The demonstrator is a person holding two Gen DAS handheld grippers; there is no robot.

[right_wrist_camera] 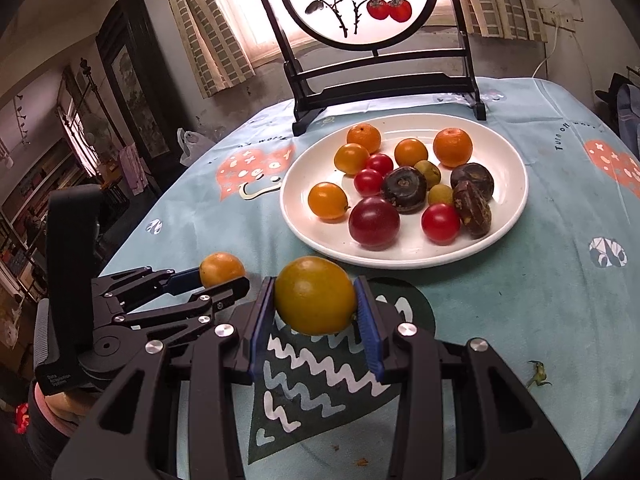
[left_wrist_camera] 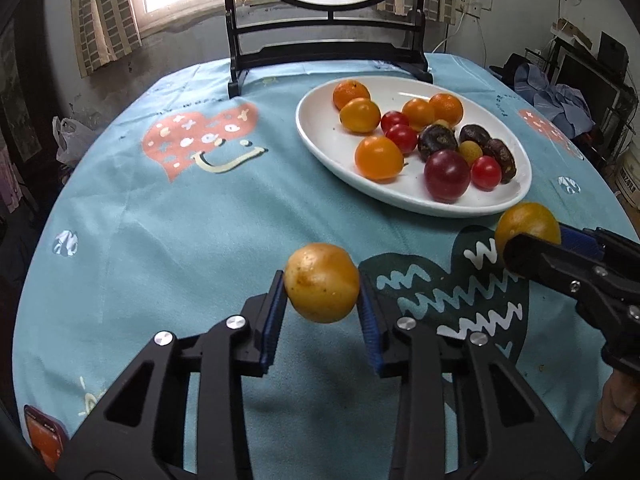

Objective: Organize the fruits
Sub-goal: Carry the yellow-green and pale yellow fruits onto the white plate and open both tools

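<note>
My left gripper [left_wrist_camera: 323, 285] is shut on a yellow-orange round fruit [left_wrist_camera: 322, 276], held just above the blue tablecloth near its front. My right gripper [right_wrist_camera: 316, 294] is shut on a similar yellow-orange fruit [right_wrist_camera: 315, 300], close to the near rim of the white oval plate [right_wrist_camera: 298, 220]. Each view shows the other gripper beside it: the right gripper [left_wrist_camera: 538, 240] with its fruit [left_wrist_camera: 528, 222] at the right, the left gripper [right_wrist_camera: 222, 280] with its fruit [right_wrist_camera: 221, 266] at the left. The plate [left_wrist_camera: 320, 140] holds several oranges, cherry tomatoes, a dark red plum and dark brown fruits.
A black-framed round painted screen [left_wrist_camera: 320, 52] stands at the back of the table behind the plate. A phone [left_wrist_camera: 42, 438] lies at the near left edge. A small green stem [right_wrist_camera: 538, 376] lies on the cloth at the right. A person's hand [left_wrist_camera: 612, 408] grips the right tool.
</note>
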